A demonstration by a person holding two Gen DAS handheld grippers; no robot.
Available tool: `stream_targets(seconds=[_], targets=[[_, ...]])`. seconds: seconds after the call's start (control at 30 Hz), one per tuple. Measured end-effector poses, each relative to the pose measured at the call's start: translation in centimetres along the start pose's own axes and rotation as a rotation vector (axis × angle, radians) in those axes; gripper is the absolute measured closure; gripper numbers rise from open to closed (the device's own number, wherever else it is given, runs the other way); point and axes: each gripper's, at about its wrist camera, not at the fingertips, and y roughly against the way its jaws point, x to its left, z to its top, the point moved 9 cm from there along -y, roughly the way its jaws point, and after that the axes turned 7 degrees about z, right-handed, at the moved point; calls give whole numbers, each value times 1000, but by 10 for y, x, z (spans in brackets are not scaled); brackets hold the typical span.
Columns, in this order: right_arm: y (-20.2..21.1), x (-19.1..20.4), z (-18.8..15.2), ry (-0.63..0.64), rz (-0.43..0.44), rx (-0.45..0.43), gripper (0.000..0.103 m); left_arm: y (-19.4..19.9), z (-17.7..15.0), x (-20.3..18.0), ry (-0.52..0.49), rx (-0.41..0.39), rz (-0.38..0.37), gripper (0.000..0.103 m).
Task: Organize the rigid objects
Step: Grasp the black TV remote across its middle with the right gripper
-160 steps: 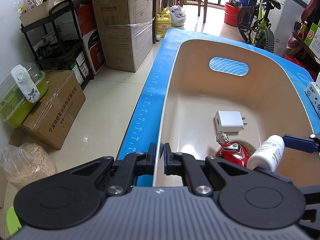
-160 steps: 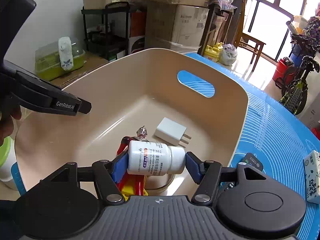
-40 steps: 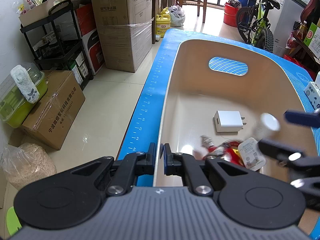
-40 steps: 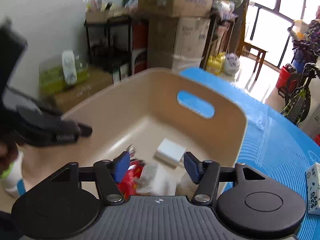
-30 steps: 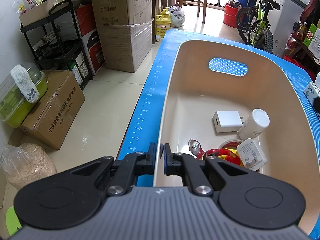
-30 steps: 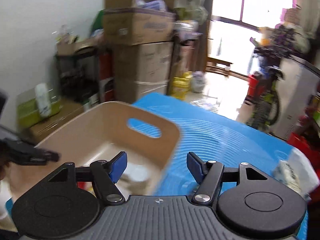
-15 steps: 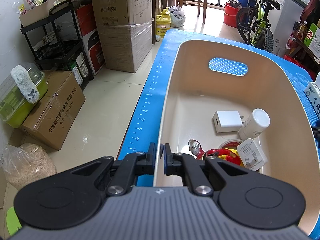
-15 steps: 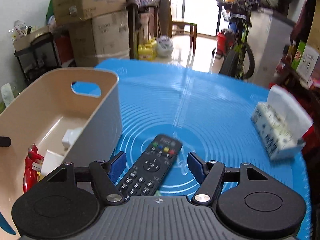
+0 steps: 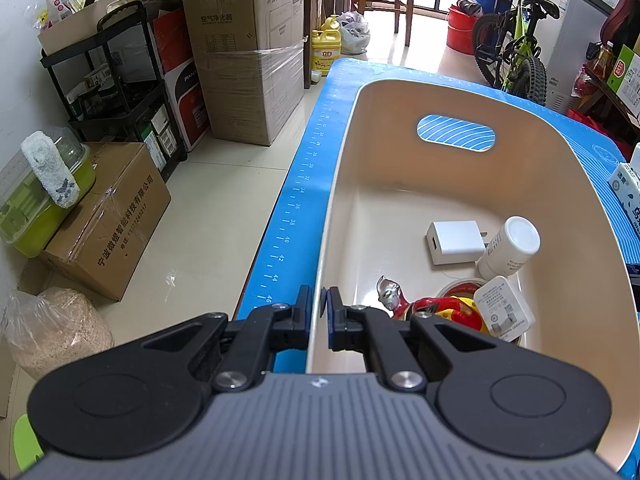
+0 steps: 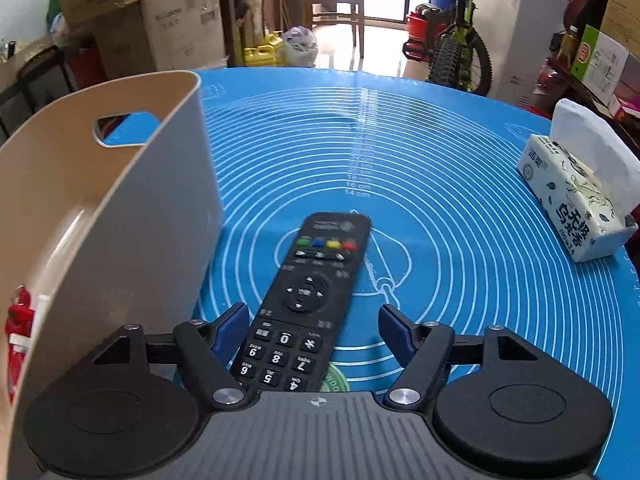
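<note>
Between the right gripper's (image 10: 312, 328) opening jaws: black remote (image 10: 308, 296), untouched, flat on the mat.
Beige basket (image 9: 340, 184), rim clamped by left gripper (image 9: 319, 312), holds charger (image 9: 454, 242), bottle (image 9: 510, 248), toy figure (image 9: 400, 300).

Smooth plastic bin (image 9: 400, 200), matt remote (image 10: 308, 292)

left wrist view: we look down, close, into the beige bin (image 9: 568, 184). right wrist view: close over the blue mat (image 10: 460, 208). we see both in each.
</note>
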Motion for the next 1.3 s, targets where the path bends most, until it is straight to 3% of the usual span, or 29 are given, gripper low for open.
stream_targets(seconds=[0.23,0.5,0.73,0.9,1.07,1.2,1.27,1.3], targets=[[4,1,5,65,-83,-35,22,0,0,0,-1,0,0,94],[0,-4,4,19,-39,-4,22,0,0,0,-1,-1,1,94],[11,2,4,100,-4,-3,22,1,1,1,0,0,0,94],[-2,-4,4,18,40,61,22,1,1,0,1,0,0,94],[-14,-3,3,20,-27,76,20,1,1,1,3,1,-2,94],[-18,2,-1,51,-69,70,24,1,0,0,1,0,-1,94],[-17,4,-3,30,-49,56,29,1,1,0,3,0,-2,94],[-17,3,-3,21,-27,53,37,1,0,0,2,0,-1,94]])
